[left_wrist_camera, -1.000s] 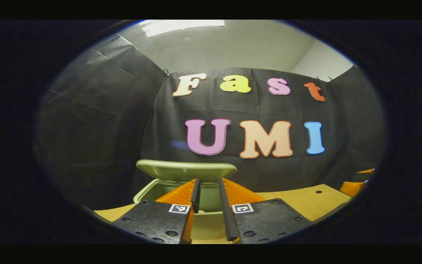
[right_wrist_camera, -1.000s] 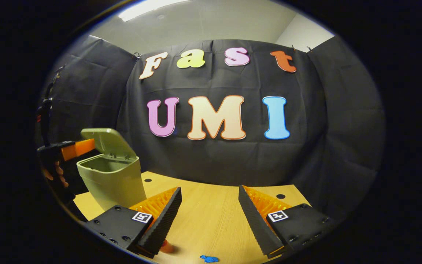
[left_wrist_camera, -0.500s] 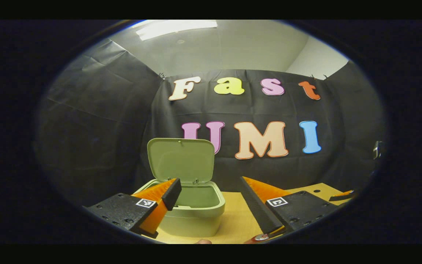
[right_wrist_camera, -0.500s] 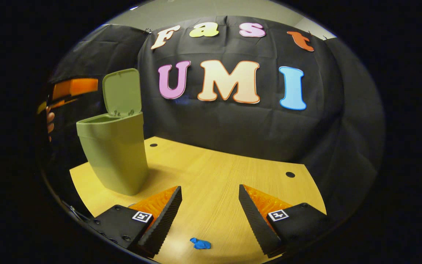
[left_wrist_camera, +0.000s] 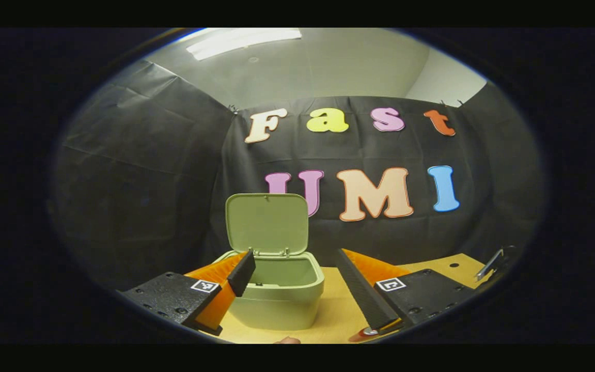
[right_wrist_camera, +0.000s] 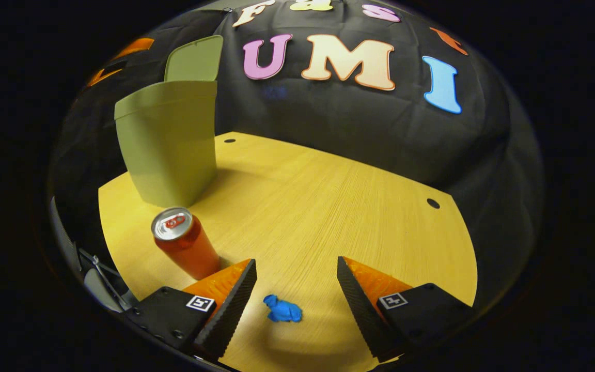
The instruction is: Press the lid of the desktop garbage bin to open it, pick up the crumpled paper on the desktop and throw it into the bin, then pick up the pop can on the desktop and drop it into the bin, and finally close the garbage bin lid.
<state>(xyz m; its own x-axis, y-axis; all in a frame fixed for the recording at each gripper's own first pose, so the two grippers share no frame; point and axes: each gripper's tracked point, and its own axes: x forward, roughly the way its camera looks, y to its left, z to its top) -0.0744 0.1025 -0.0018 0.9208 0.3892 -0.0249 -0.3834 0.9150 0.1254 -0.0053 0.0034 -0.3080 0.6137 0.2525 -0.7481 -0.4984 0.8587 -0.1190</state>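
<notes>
Right gripper (right_wrist_camera: pixel 296 289) jaws wide, hovering over small blue crumpled paper (right_wrist_camera: pixel 282 310) at bottom centre of right gripper view. Risk: red pop can (right_wrist_camera: pixel 186 248) stands just beside left finger, could get knocked. Left gripper (left_wrist_camera: pixel 297 281) open, empty, facing pale green plastic bin (left_wrist_camera: pixel 278 297), lid (left_wrist_camera: pixel 267 223) up.

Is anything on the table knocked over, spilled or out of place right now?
Nothing stands out. The bin stands upright with its lid raised, the can stands upright on the table, and the crumpled paper lies between the right gripper's open fingers.
</notes>
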